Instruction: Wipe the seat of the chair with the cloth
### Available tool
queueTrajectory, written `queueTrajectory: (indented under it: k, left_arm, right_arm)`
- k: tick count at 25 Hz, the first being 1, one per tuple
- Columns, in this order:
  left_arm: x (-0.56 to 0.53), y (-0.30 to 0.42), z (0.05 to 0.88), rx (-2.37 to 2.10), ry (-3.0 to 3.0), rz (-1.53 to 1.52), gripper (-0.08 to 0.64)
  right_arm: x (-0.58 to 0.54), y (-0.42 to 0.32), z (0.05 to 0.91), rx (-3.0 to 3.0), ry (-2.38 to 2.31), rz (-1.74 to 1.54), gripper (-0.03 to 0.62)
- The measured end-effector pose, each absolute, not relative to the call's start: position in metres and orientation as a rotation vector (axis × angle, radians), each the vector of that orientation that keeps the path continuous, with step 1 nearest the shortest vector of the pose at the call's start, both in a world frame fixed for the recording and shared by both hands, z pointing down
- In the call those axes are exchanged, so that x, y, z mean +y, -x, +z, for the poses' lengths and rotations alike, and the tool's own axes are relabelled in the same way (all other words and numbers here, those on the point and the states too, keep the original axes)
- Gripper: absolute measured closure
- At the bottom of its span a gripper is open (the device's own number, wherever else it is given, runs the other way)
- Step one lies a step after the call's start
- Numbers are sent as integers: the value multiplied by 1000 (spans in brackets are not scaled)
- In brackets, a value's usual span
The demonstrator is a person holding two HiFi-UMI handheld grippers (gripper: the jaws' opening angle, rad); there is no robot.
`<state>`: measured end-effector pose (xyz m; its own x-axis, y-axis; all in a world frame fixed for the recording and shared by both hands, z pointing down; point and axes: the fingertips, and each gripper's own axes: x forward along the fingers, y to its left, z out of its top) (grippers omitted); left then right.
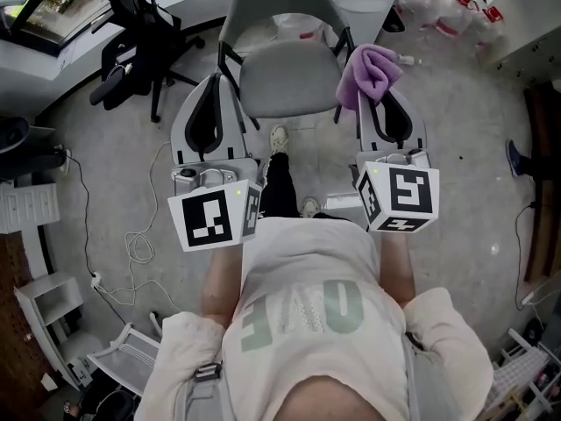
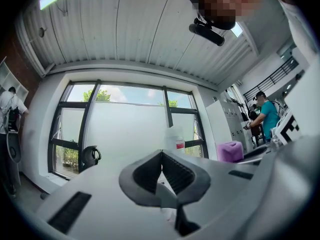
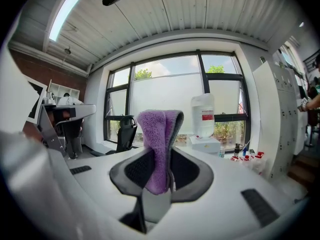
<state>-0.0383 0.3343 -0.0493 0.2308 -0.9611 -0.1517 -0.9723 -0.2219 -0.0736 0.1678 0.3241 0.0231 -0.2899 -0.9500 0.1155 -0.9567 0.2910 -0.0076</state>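
Observation:
A grey chair (image 1: 279, 77) with a curved back and padded seat stands on the floor ahead of me in the head view. My right gripper (image 1: 388, 103) is shut on a purple cloth (image 1: 372, 70), held up beside the seat's right edge; in the right gripper view the purple cloth (image 3: 159, 144) hangs folded between the jaws of the right gripper (image 3: 162, 176). My left gripper (image 1: 210, 112) is shut with nothing in it, off the seat's left edge; the left gripper (image 2: 161, 176) shows its jaws pressed together. Both grippers point upward, toward the windows.
A black office chair (image 1: 140, 55) stands at the back left by a desk. Cables (image 1: 140, 244) trail over the concrete floor at left. White wire racks (image 1: 123, 358) lie lower left. Bottles (image 1: 447, 7) clutter the back right. The person's shoes (image 1: 279, 139) stand below the seat.

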Motion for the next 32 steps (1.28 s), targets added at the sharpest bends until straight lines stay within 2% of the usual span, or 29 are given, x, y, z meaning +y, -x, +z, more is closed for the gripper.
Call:
queueTrajectory:
  k: [10,24,32]
  left_arm:
    - [187,45,-41,1755,2444,208,546]
    - [-23,90,-27,1756,2432,137,546]
    - [-73,87,-18,1767,2419,151,546]
  right_arm:
    - [213,-156,24,-2351,-1875,84,505]
    - [6,-104,11,-2437,-1858,215,503]
    - [-51,-104,33,-2433,-1813,336,505]
